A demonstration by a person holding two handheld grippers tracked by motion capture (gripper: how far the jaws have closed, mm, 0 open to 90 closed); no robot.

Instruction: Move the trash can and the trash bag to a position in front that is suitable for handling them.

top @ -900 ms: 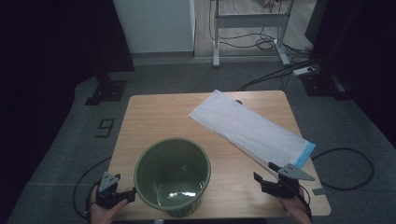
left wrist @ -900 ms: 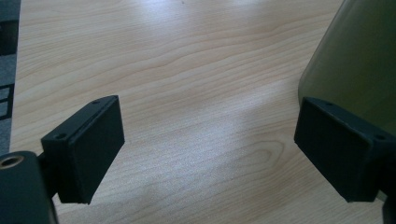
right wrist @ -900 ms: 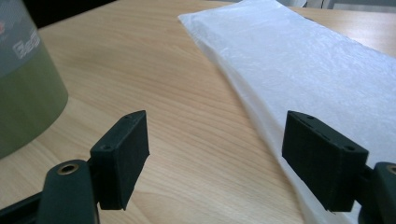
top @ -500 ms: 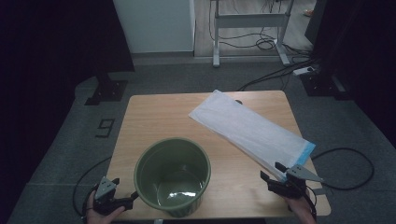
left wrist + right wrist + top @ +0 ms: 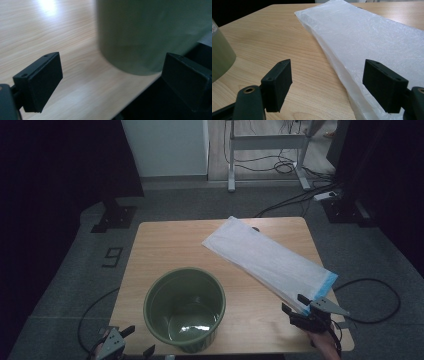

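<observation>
A deep green bucket (image 5: 184, 307) stands empty at the near middle of the wooden table (image 5: 165, 245). A long white plastic-wrapped pack (image 5: 270, 260) with a blue end lies slantwise across the right half. My left gripper (image 5: 139, 340) hovers open at the table's near-left corner, beside the bucket. In the left gripper view the left gripper (image 5: 112, 67) holds nothing, with the bucket wall (image 5: 150, 32) just ahead. My right gripper (image 5: 294, 303) is open just short of the pack's near end. In the right gripper view the right gripper (image 5: 328, 75) straddles the edge of the pack (image 5: 367, 37) without touching it.
The bucket's side (image 5: 219, 57) shows at the left of the right gripper view. A metal desk frame (image 5: 265, 150) and floor cables (image 5: 300, 195) lie beyond the table. A black stand base (image 5: 115, 217) sits at the back left on the grey floor.
My left gripper has drawn back toward the near edge, off the table's corner. My right gripper has shifted slightly to the right. Bucket and pack have not moved.
</observation>
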